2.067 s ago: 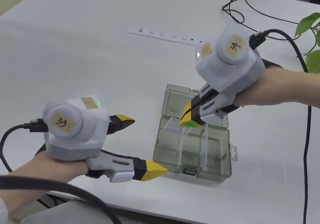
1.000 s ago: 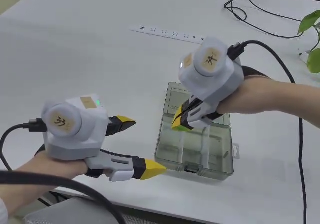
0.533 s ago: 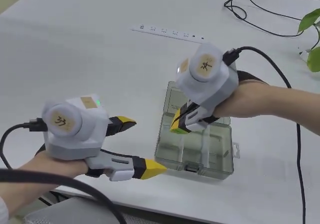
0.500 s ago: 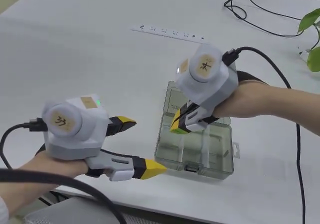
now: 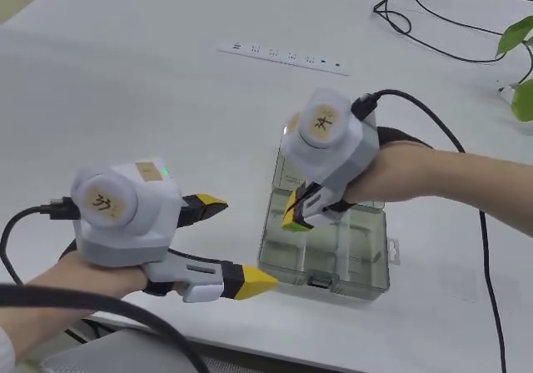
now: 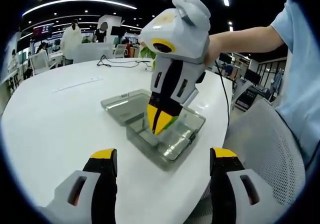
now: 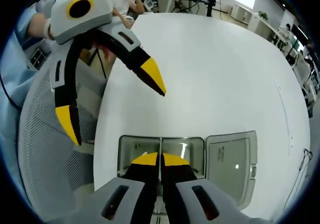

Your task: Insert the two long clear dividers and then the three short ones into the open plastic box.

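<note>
White table (image 5: 125, 57), right gripper (image 5: 293, 217) pinching clear divider (image 7: 160, 145) inside open plastic box (image 5: 366, 266)

The open plastic box (image 5: 350, 275) is clear, grey-green tinted plastic with a glossy finish, and the thin clear divider (image 7: 161, 145) pinched in the jaws of the right gripper (image 5: 289, 221) looks equally glassy. That gripper and the left gripper (image 5: 246, 241) have smooth matt pale-grey plastic shells, with black jaws ending in yellow tips. The white table (image 5: 150, 73) is smooth with a soft satin sheen, a cable (image 5: 75, 299) has black rubbery sheathing, and the chair (image 7: 40, 149) is white mesh.
</note>
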Demonstrator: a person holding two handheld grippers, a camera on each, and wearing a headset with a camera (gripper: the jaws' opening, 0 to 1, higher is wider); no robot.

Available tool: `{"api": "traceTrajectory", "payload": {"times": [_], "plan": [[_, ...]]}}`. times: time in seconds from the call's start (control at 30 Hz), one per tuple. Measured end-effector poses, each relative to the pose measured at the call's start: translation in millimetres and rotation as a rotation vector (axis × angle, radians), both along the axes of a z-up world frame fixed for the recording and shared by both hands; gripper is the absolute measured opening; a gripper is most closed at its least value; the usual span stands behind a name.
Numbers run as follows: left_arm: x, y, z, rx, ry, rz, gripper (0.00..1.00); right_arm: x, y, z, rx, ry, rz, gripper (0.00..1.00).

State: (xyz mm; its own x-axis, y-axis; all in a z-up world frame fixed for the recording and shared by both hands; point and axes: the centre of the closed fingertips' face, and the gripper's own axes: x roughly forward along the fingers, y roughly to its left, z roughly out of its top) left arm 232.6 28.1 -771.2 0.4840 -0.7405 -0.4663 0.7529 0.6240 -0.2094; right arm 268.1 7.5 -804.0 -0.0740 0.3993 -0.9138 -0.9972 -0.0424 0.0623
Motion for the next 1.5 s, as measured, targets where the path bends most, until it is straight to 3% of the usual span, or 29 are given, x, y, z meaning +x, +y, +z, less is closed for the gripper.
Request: {"api": "traceTrajectory", "payload": {"times": [0.43,1.07,1.23,1.5], "plan": [[0.2,-3.5,2.1,-0.003,-0.004,-0.010,0.76,-0.6,-1.2,-5.1,-0.033,-0.005,-0.001,0.02],[0.9,-2.4,1.1,0.001,-0.002,-0.012,0.76,-2.1,-2.6,-4.5,-0.009,-0.023,0.052,0.04],[1.0,-2.0,1.3,0.004,-0.004,-0.011,0.76,-5.5,-3.9,0.5,0.046,-0.014,0.041,0.19],[1.0,-3.4,0.5,0.004,0.000,-0.014,0.76,-12.8,-2.5,16.9,0.186,-0.004,0.025,0.44]]}}
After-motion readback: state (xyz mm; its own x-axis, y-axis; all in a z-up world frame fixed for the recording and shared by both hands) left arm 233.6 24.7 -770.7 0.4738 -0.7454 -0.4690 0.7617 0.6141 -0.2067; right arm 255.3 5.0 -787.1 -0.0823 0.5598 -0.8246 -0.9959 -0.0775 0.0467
